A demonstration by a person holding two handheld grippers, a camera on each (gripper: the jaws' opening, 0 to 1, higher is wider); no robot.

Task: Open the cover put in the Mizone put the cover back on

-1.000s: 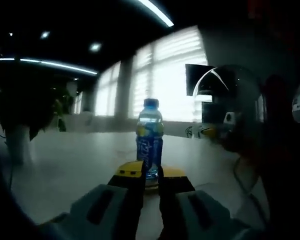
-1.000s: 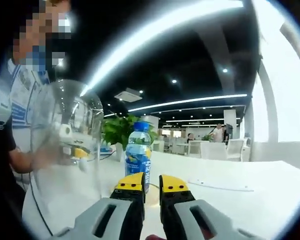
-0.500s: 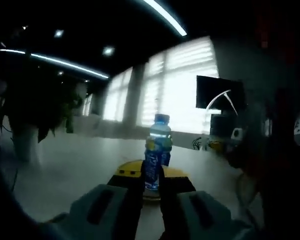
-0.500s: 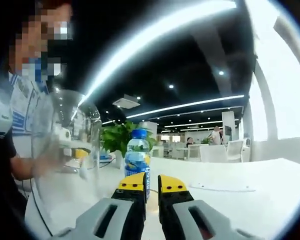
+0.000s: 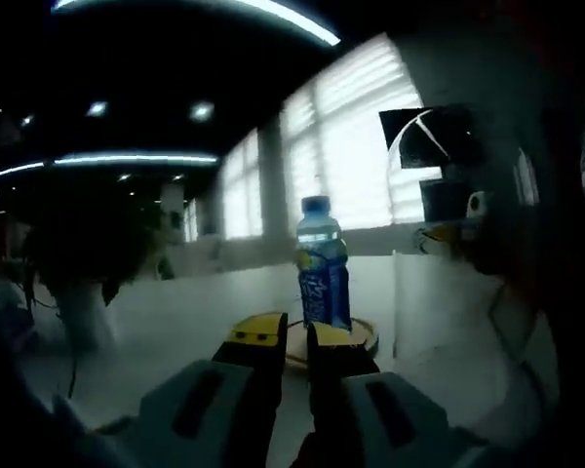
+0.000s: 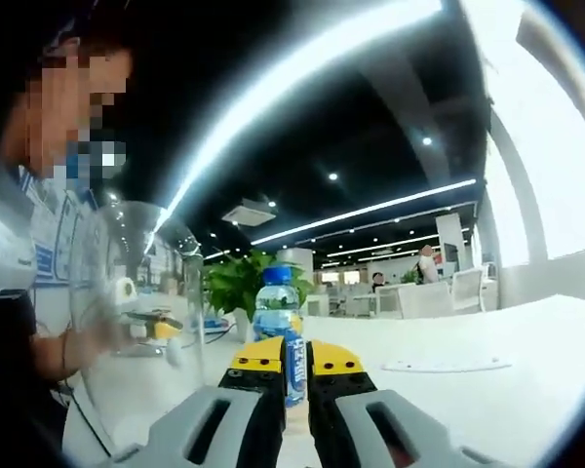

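We see the Mizone bottle point(image 5: 323, 263) upright on a round wooden base point(image 5: 363, 336) on the white table point(image 5: 166, 317), clear cover point(image 6: 136, 292) beside it, bright windows point(image 5: 341, 146) behind, while our left gripper point(image 5: 292, 336) and right gripper point(image 6: 294, 356) hover nearly closed, holding nothing.

White worktop point(image 6: 487, 341), paper sheet point(image 6: 434, 366) lying flat on it. Potted plant point(image 6: 239, 283) behind, chairs point(image 6: 424, 297) far back. Bright windows point(image 5: 341, 146) with blinds. Ceiling light strips point(image 6: 370, 210).
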